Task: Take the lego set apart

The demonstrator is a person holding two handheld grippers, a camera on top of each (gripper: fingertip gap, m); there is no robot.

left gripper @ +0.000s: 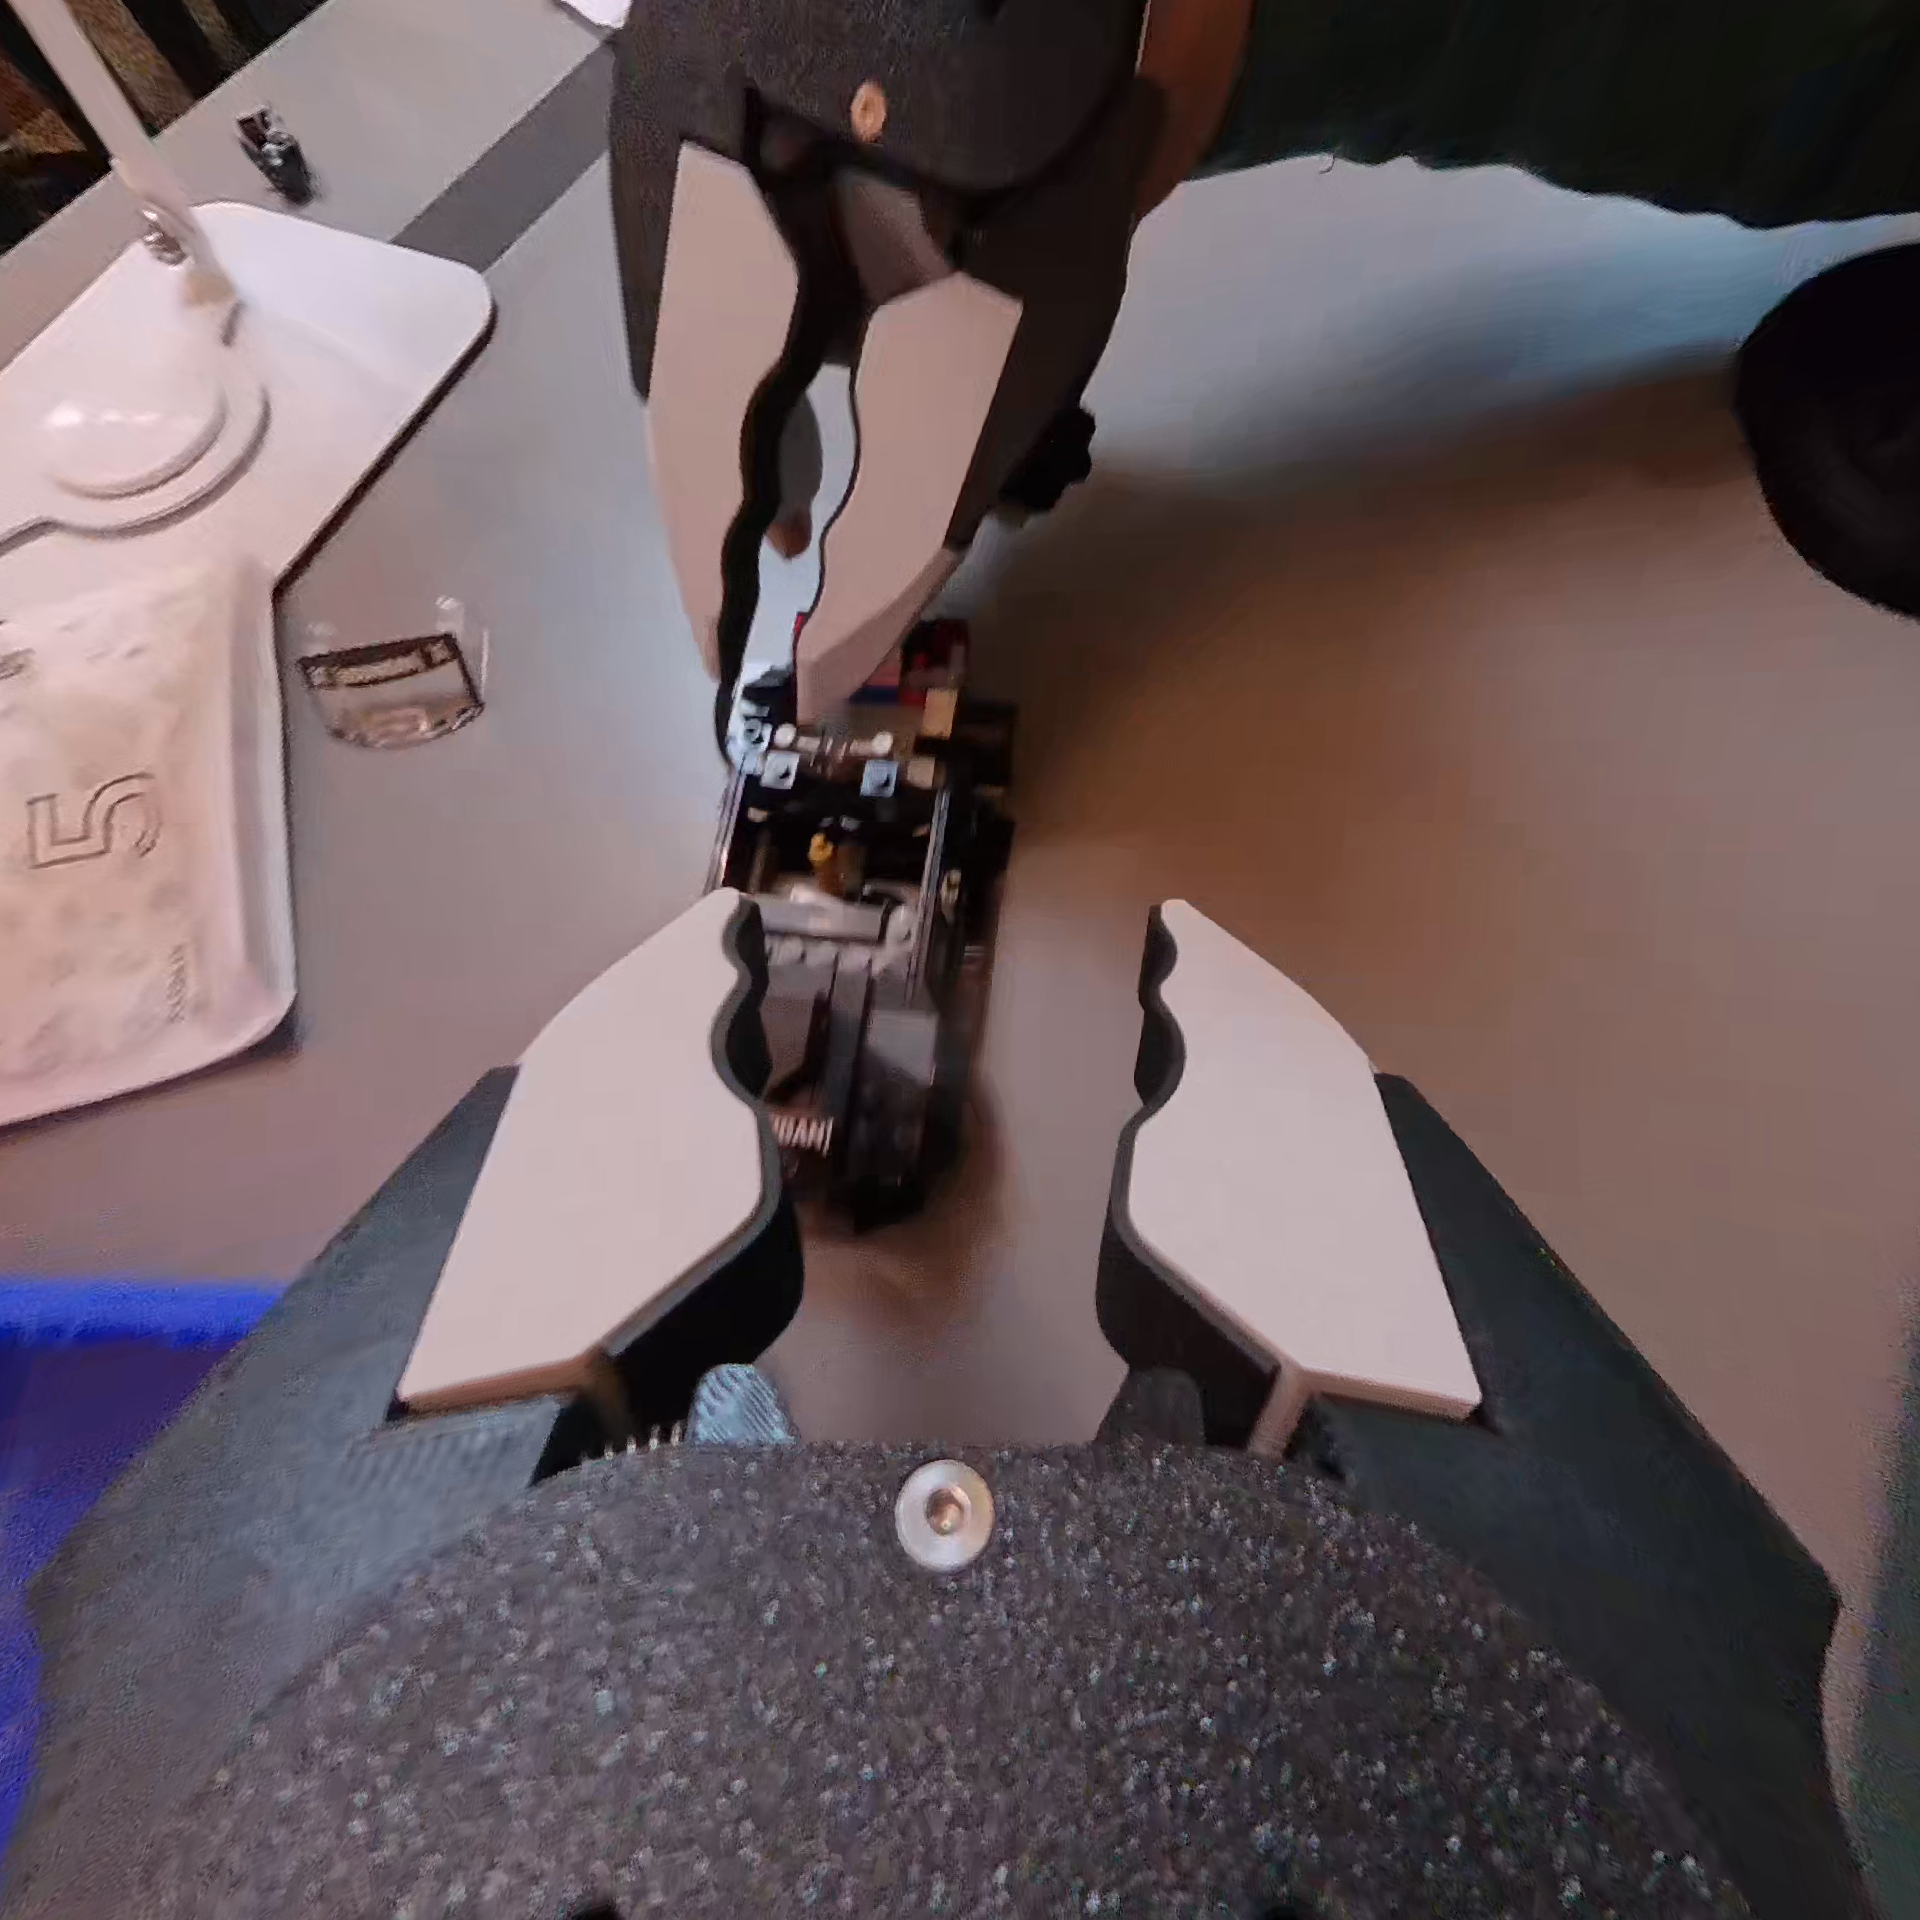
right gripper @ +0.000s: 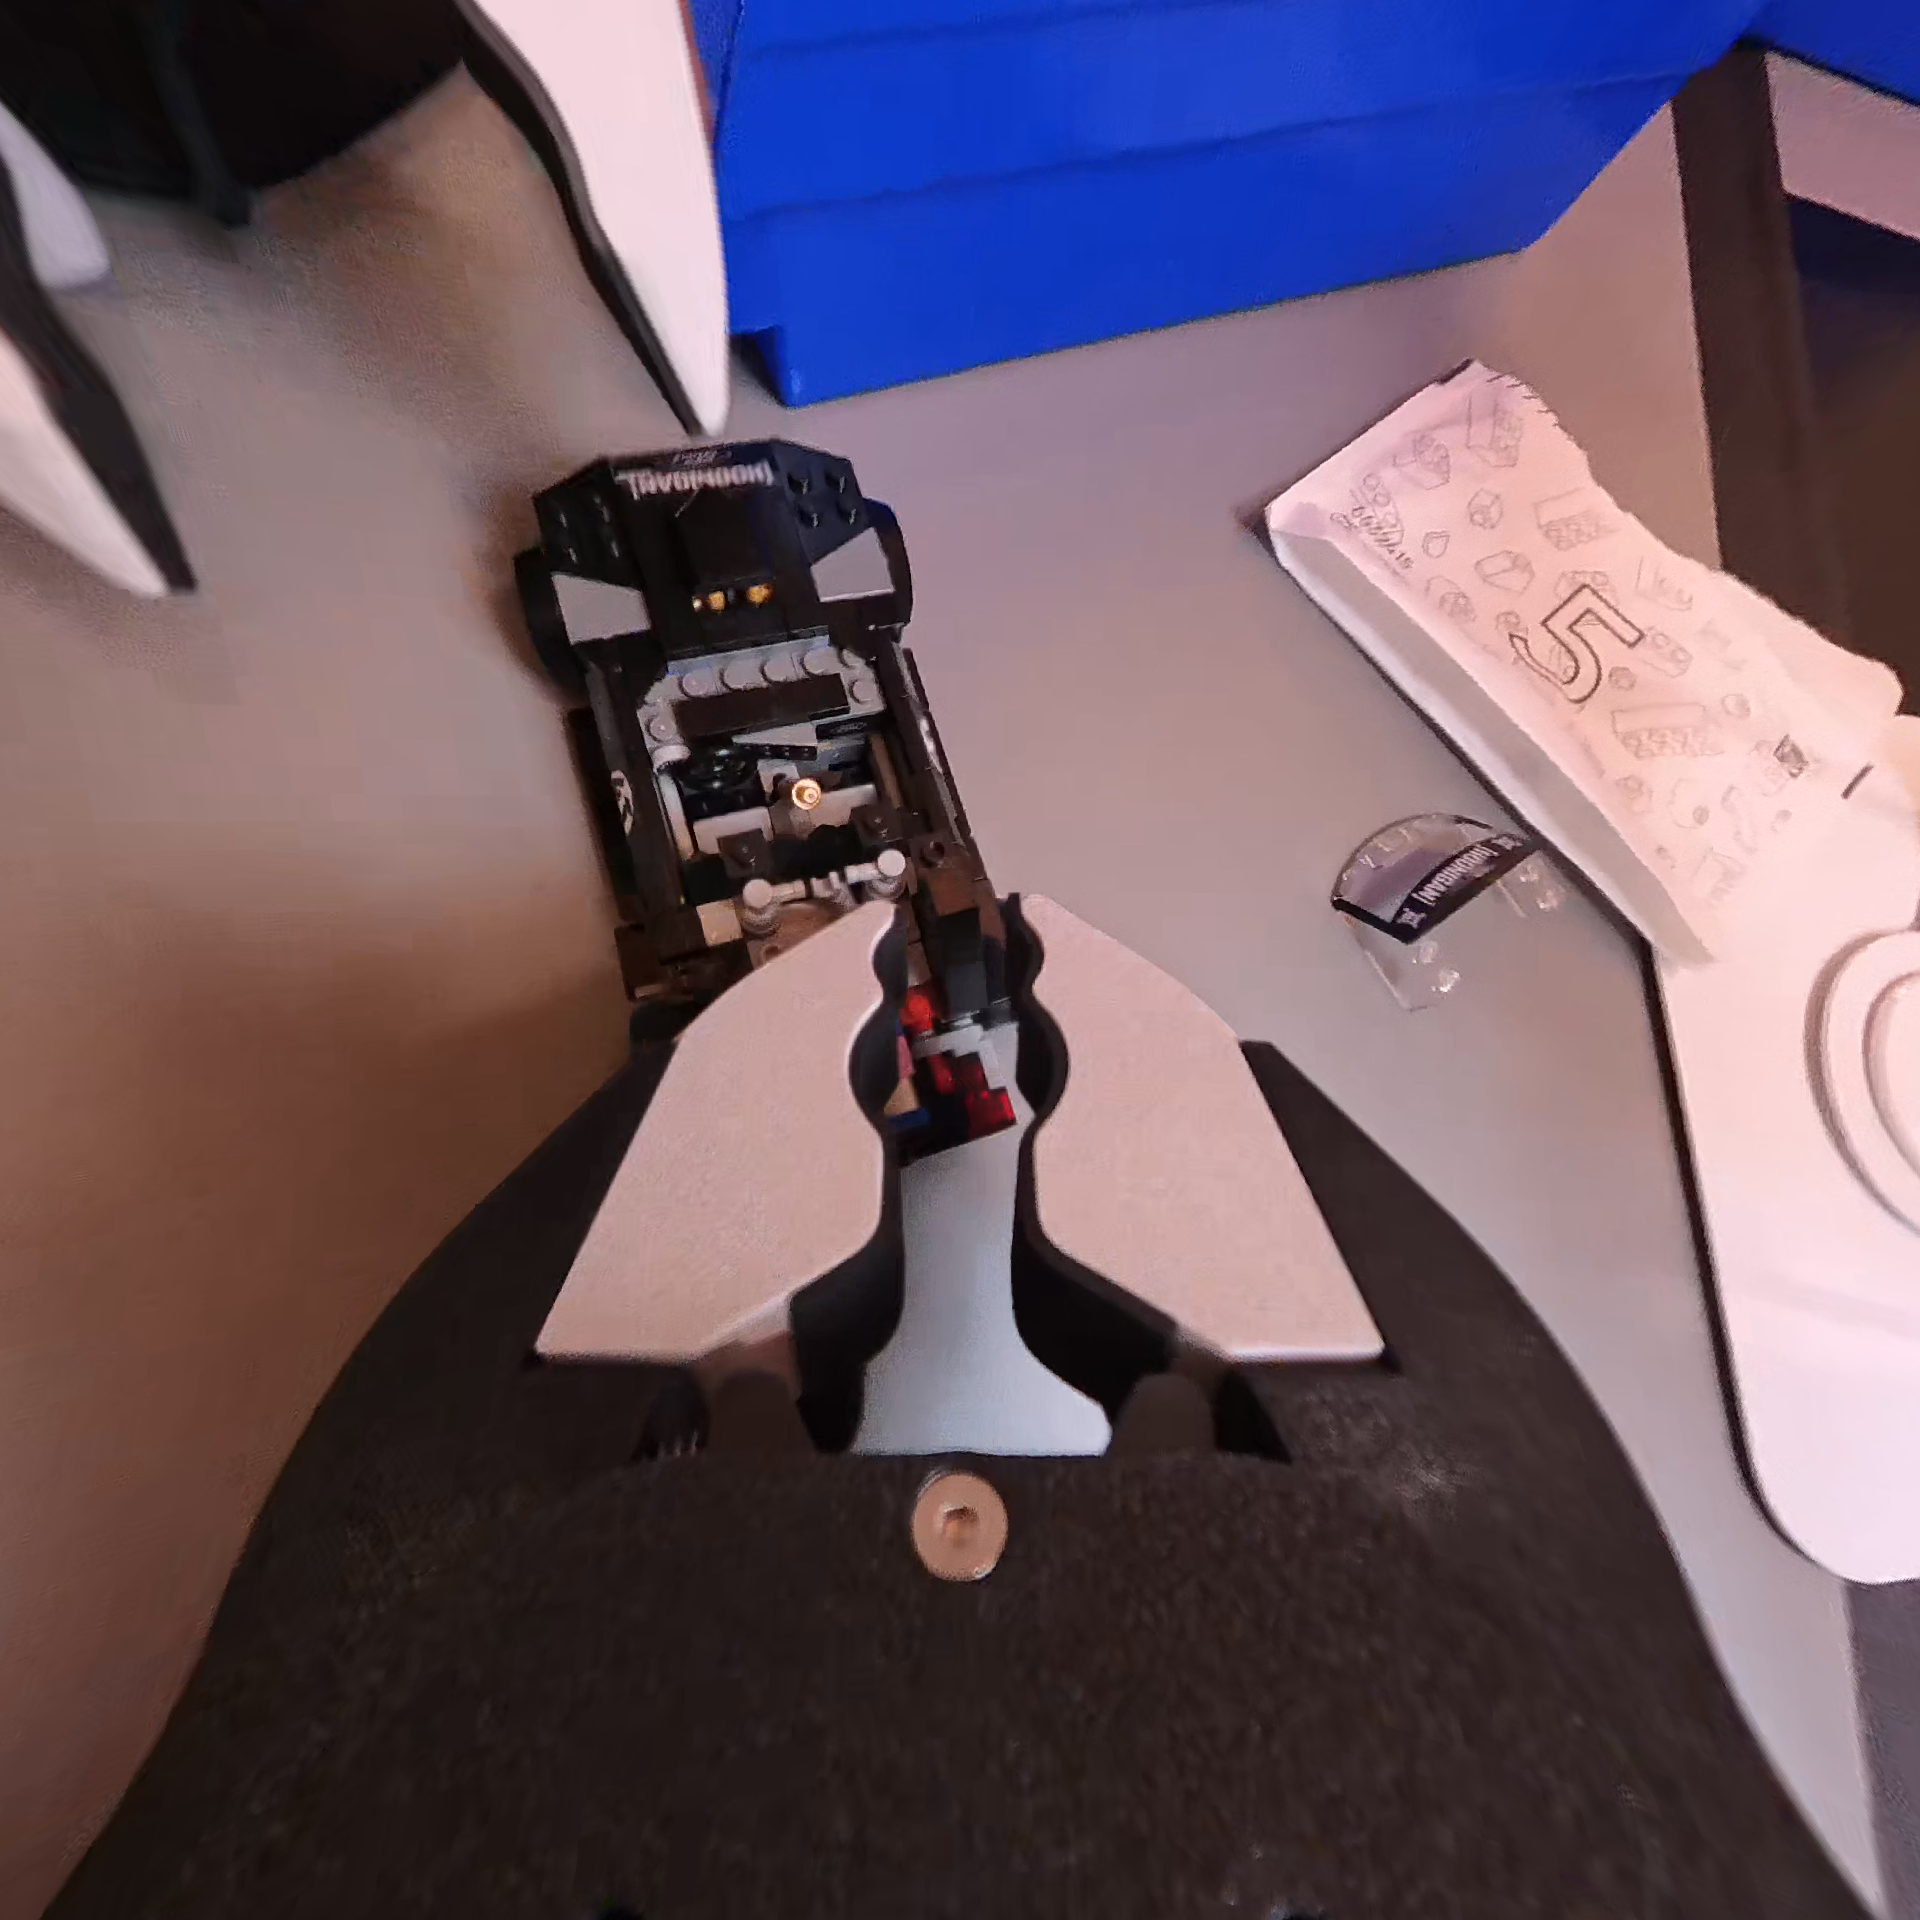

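Observation:
A black lego car [right gripper: 727, 707] with its roof off lies on the grey table, also in the left wrist view [left gripper: 852, 935]. My right gripper [right gripper: 956, 914] is closed narrowly on the car's rear corner, where red and black pieces [right gripper: 956, 1070] fill the gap between the fingers. In the left wrist view it reaches down from above [left gripper: 784, 681]. My left gripper [left gripper: 951, 925] is open around the car's front end; the left finger [left gripper: 644, 1091] is against the car and the right finger [left gripper: 1268, 1122] stands apart. Its white fingers [right gripper: 644, 208] show at the top left of the right wrist view.
A clear windscreen piece with a dark sticker [right gripper: 1434, 894] lies loose beside the car. A white paper bag [right gripper: 1558, 644], a white stand base [right gripper: 1818, 1195] and a blue bin [right gripper: 1143, 177] are nearby. A small black piece [left gripper: 275, 151] lies far back. My hands' fingertips stand some 9 centimeters from each other. The white stand base [right gripper: 1818, 1195] sits 25 centimeters or so from the ends of my right fingers. It is also in sight in the left wrist view [left gripper: 304, 422].

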